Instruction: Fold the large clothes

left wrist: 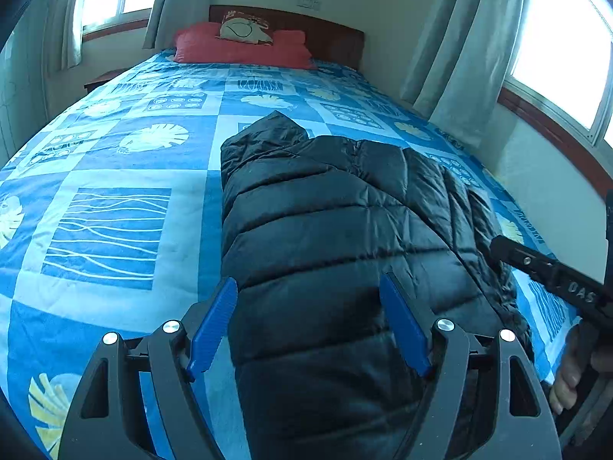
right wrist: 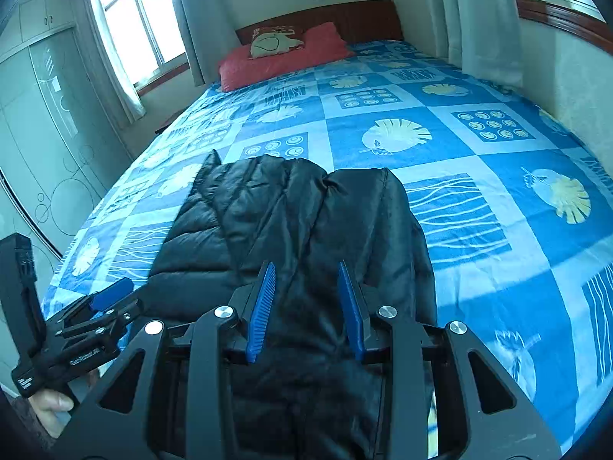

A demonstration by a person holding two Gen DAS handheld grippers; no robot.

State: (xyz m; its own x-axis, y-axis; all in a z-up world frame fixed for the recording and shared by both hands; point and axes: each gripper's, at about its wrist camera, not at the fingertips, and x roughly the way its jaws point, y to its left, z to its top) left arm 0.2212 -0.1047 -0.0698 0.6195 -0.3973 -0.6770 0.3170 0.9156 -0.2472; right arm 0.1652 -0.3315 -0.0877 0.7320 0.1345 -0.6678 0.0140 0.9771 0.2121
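Black puffer jacket (left wrist: 337,237) lies on bed (left wrist: 115,161), already narrowed, hood toward 12 o'clock. Looks light, puffy, slippery; likely springs back. Best pinch hem corners at 6 o'clock. Left hand-held gripper (left wrist: 308,320) released wide; right hand-held gripper (right wrist: 306,308) half-spread, grasping nothing.

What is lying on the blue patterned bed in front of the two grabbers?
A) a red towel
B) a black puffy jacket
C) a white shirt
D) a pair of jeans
B: a black puffy jacket with quilted stitching lies on the blue bedspread.
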